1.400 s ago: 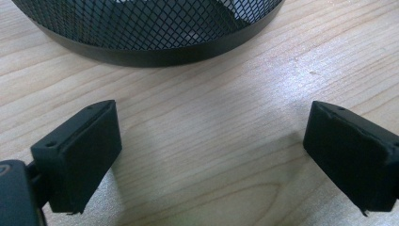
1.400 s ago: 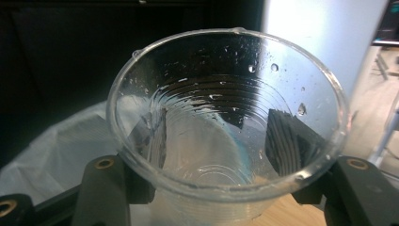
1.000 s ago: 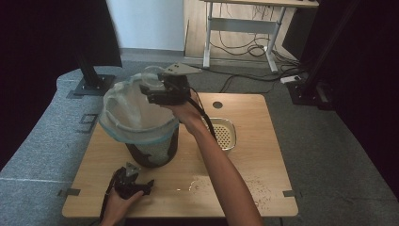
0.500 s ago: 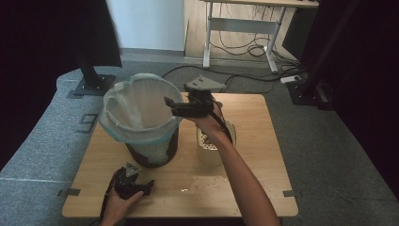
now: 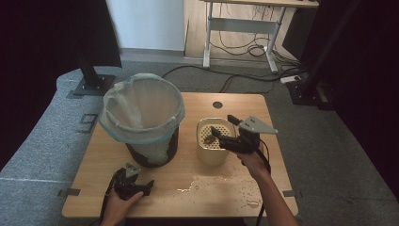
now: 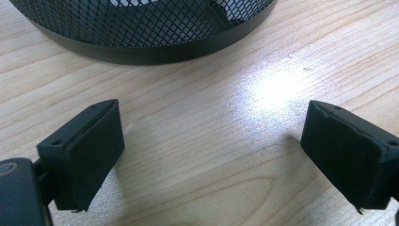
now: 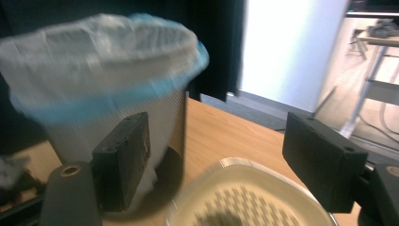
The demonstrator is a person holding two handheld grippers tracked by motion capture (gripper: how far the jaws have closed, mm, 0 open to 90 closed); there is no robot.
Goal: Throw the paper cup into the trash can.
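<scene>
A black mesh bin (image 5: 151, 149) lined with a translucent, blue-edged bag (image 5: 141, 109) stands left of centre on the wooden table (image 5: 235, 106). To its right sits a cream strainer bowl (image 5: 212, 151) with a perforated inside. My right gripper (image 5: 221, 130) hovers open over the bowl's right rim with nothing between its jaws. In the right gripper view the right gripper (image 7: 221, 150) looks across the bowl (image 7: 244, 197) at the blurred bin (image 7: 108, 94). My left gripper (image 5: 130, 173) rests open on the table in front of the bin. The left gripper (image 6: 214, 150) faces the bin's base (image 6: 141, 42).
Spilled pale grains (image 5: 214, 181) lie on the table in front of the bowl, reaching toward the front right corner. A round cable hole (image 5: 217, 104) is near the far edge. A desk frame with cables (image 5: 240, 44) stands beyond the table.
My right gripper has swung from the bin's rim to the right and down, and now hangs over the strainer bowl. The left gripper has stayed where it was.
</scene>
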